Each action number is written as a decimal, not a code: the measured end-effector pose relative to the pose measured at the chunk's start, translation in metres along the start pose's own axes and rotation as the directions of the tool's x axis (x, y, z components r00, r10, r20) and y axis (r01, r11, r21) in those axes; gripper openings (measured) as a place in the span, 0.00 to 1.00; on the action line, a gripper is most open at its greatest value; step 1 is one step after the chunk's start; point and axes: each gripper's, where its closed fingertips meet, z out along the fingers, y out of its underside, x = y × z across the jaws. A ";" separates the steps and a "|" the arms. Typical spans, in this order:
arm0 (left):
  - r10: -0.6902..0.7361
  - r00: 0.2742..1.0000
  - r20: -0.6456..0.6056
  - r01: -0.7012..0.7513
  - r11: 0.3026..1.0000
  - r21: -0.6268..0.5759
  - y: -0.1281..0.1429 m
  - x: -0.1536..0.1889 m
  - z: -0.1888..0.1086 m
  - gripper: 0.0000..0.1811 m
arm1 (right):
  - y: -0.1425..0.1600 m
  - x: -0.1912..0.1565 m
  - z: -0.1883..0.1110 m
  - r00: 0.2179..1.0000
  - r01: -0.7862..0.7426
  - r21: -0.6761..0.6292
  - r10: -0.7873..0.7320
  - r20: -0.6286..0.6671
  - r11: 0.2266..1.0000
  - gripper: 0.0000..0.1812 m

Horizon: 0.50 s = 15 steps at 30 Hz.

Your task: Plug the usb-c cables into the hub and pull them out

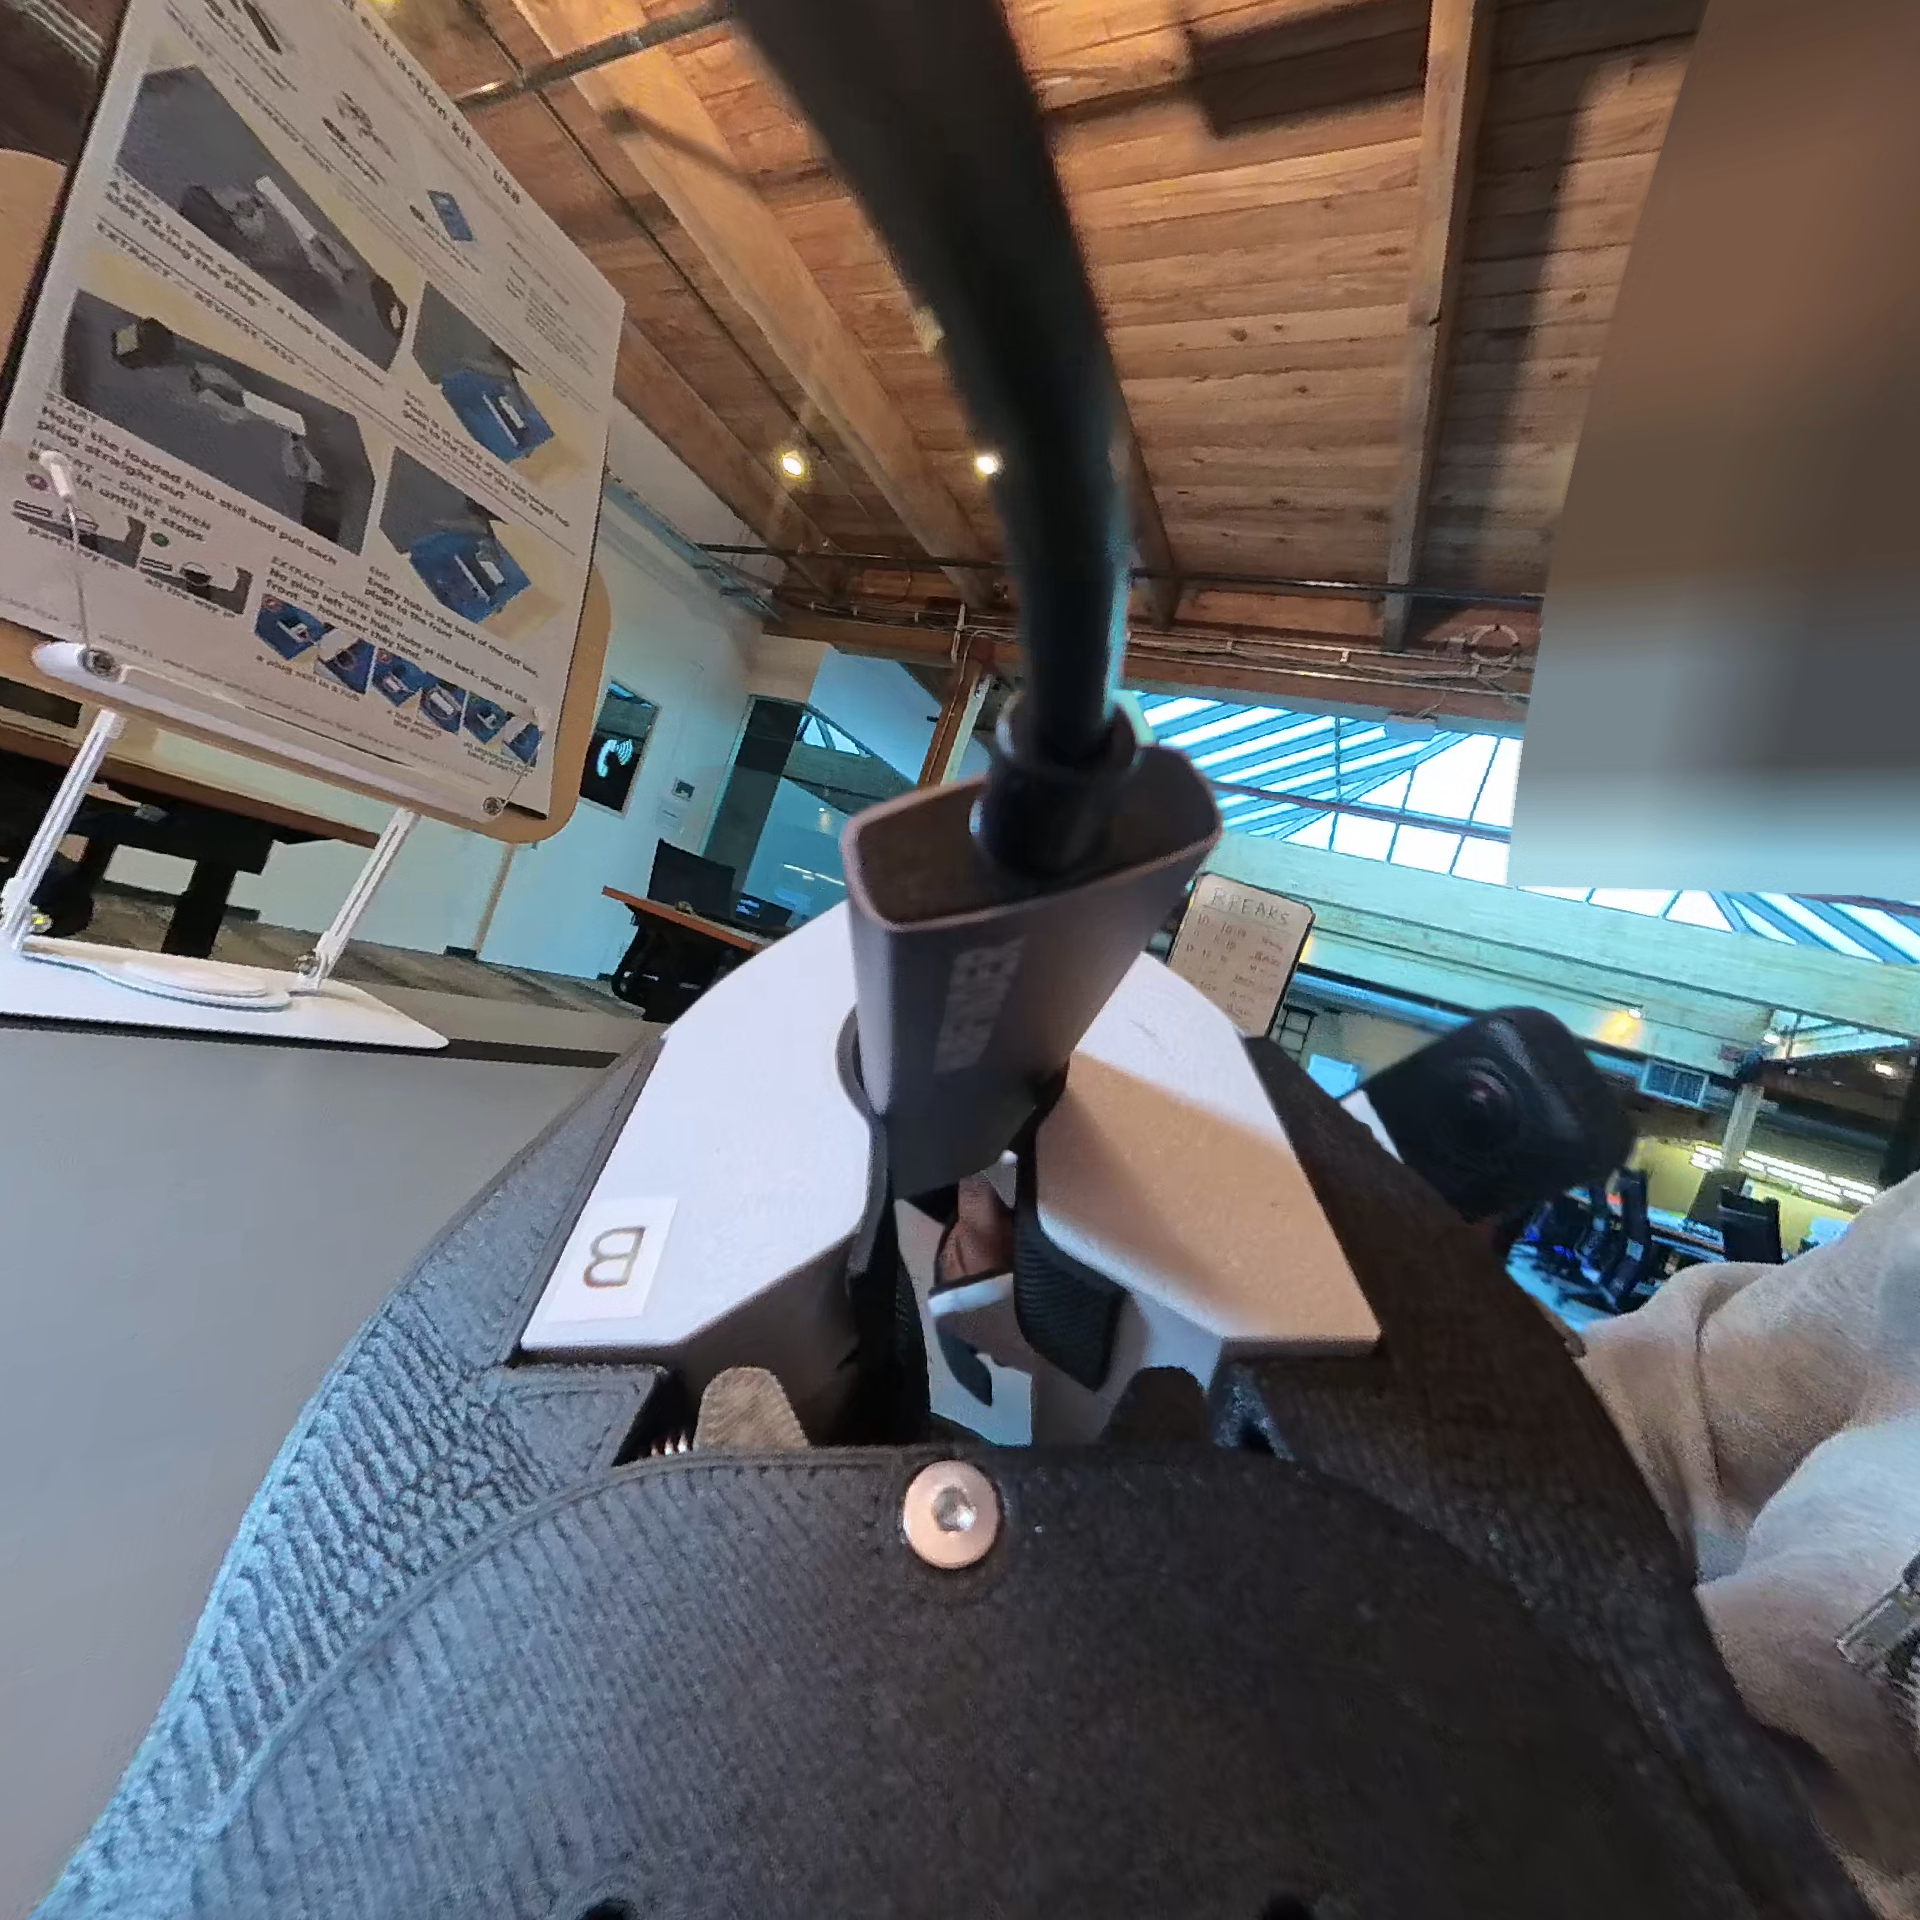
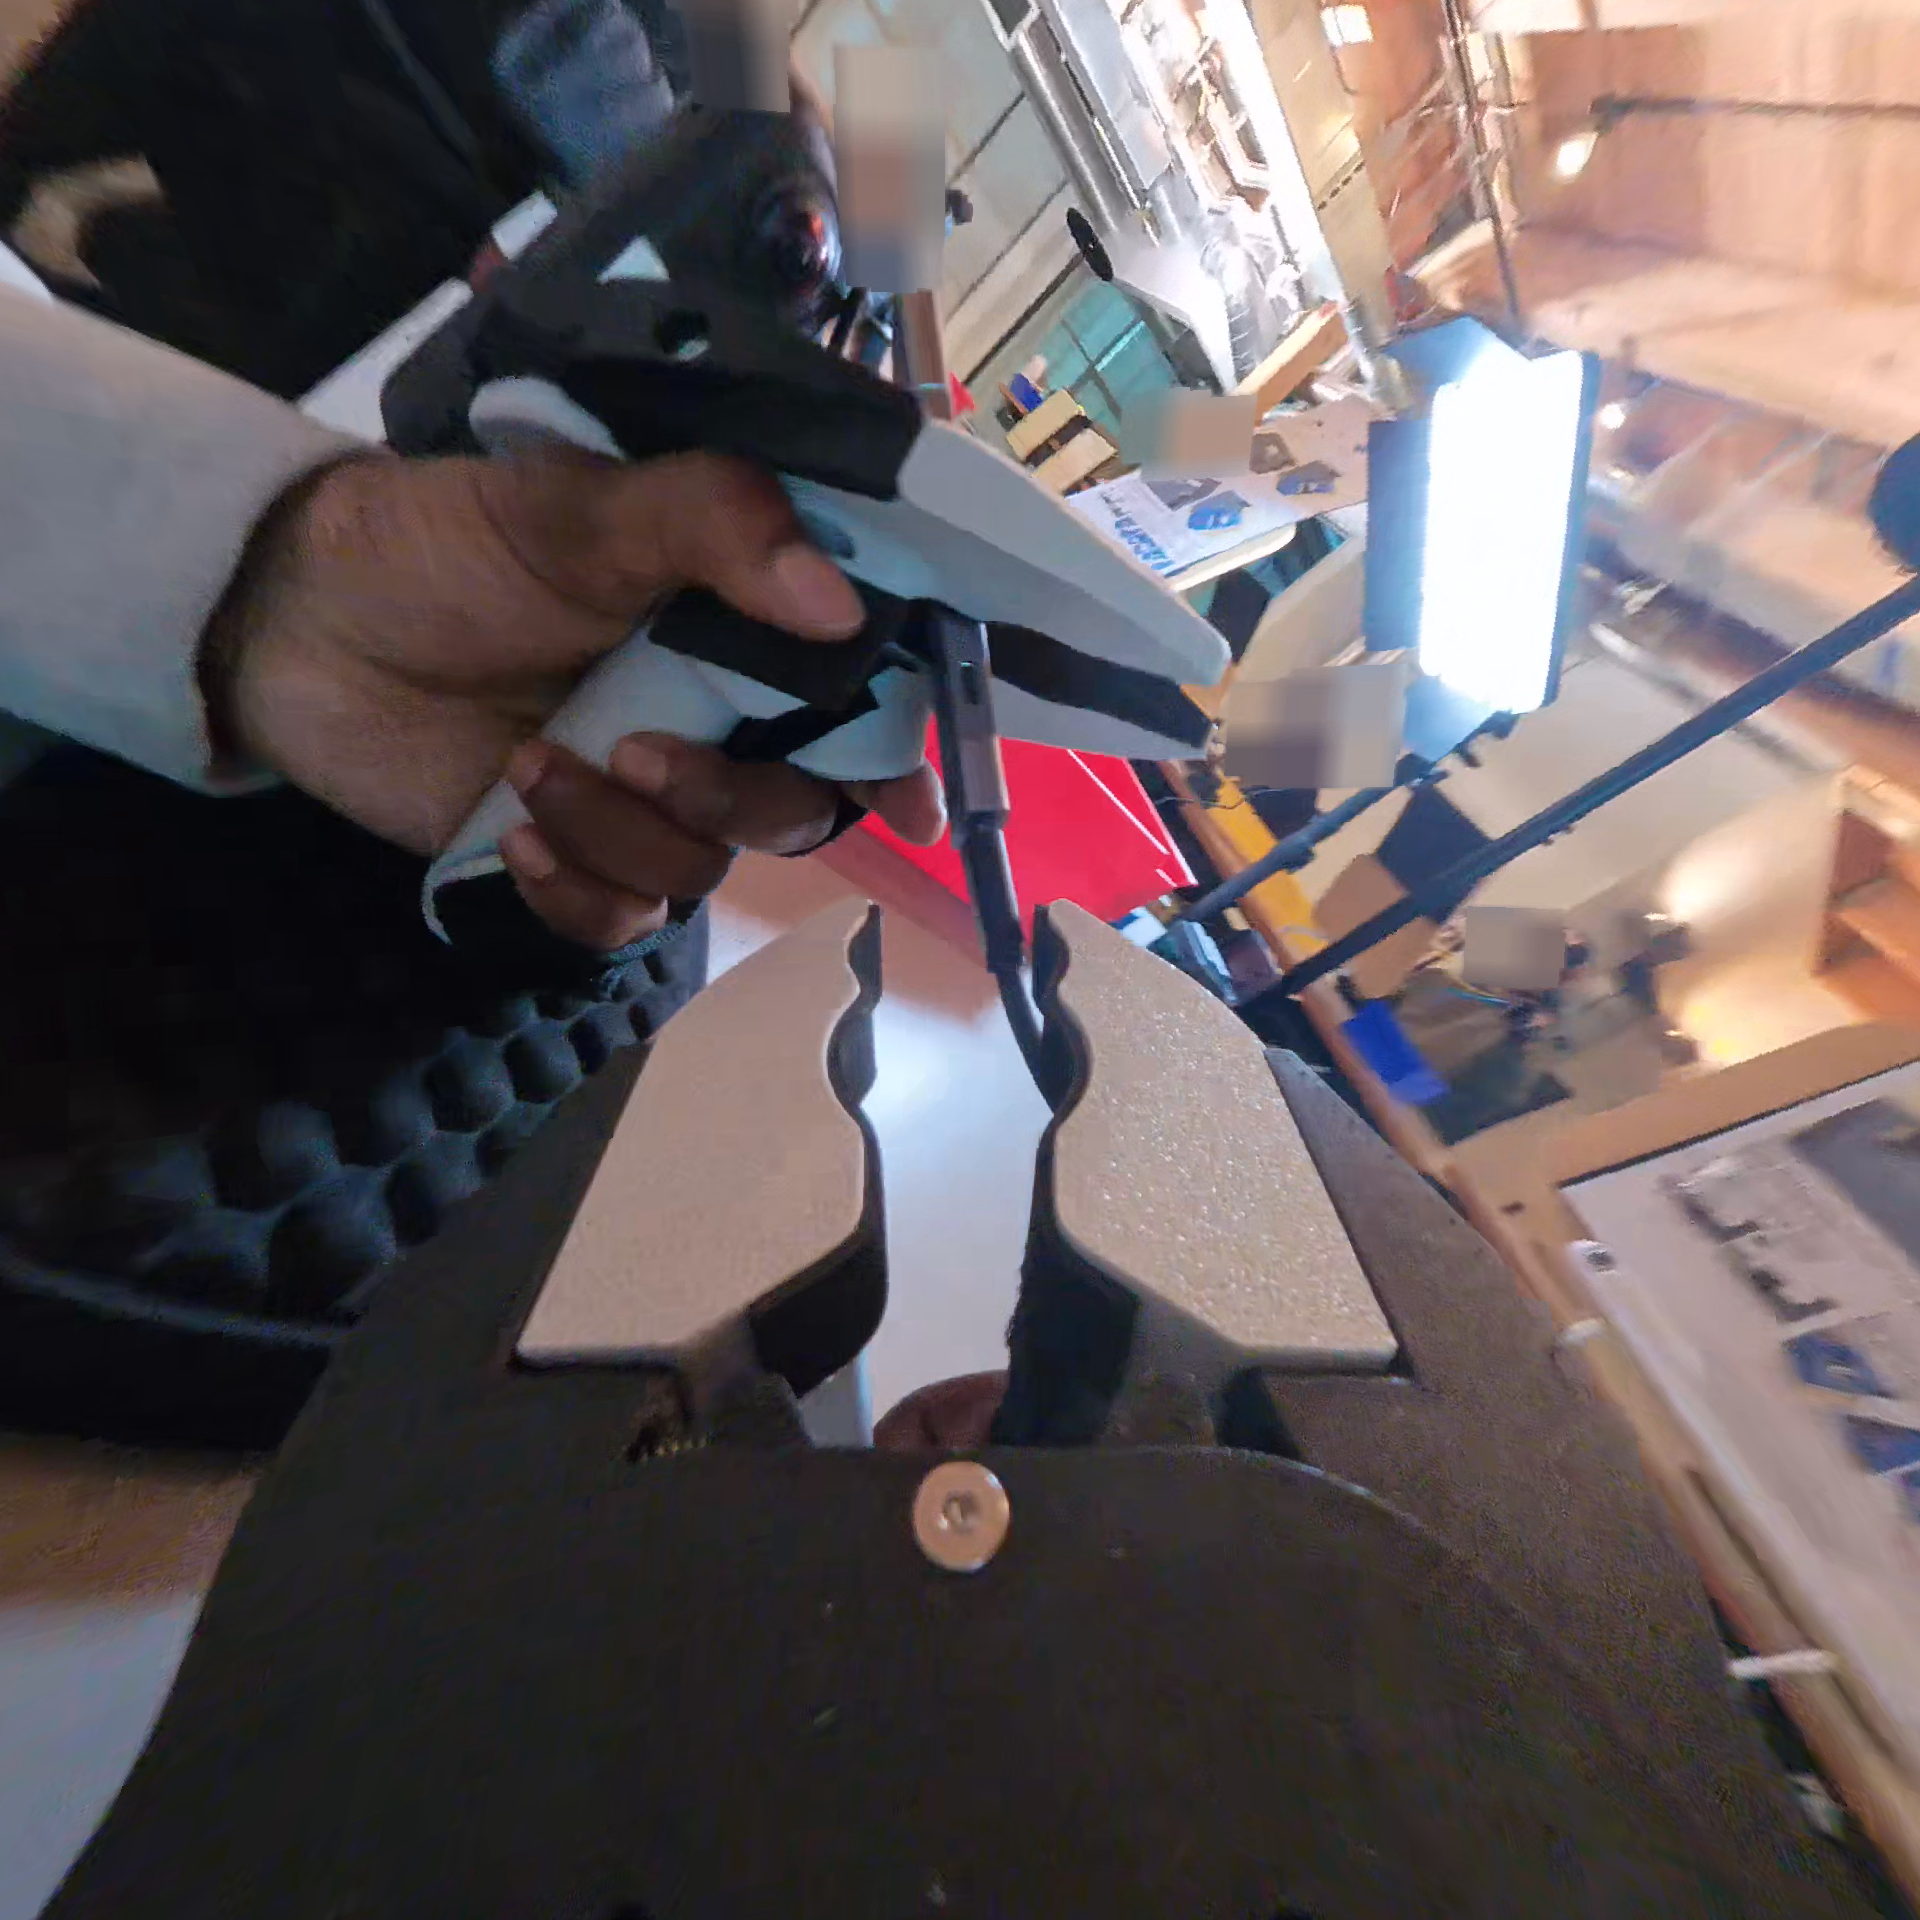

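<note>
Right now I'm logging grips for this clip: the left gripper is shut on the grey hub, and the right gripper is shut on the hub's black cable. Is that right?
Not quite. The left gripper is shut on the grey hub, but the right gripper is open: the right wrist view shows a clear gap between its fingers, with the black cable passing beside the right-hand one, not clamped.

Daylight from the skylight windows [image 1: 1403,790] and two ceiling spotlights [image 1: 792,463] light the left wrist view evenly; the near black cable [image 1: 997,343] is soft. In the right wrist view a panel lamp [image 2: 1496,530] glares white, motion blur smears the background, and both views bow at the edges.
</note>
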 end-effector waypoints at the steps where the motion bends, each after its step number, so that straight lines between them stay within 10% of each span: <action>1: 0.004 1.000 -0.002 -0.004 1.000 -0.005 0.001 0.001 0.000 0.11 | 0.001 0.000 0.002 0.999 0.036 -0.017 -0.036 -0.023 0.999 0.13; 15: 0.064 0.998 0.008 -0.063 0.997 -0.038 0.005 0.004 0.003 0.12 | 0.000 0.008 0.002 0.997 0.010 -0.037 -0.013 -0.072 0.999 0.05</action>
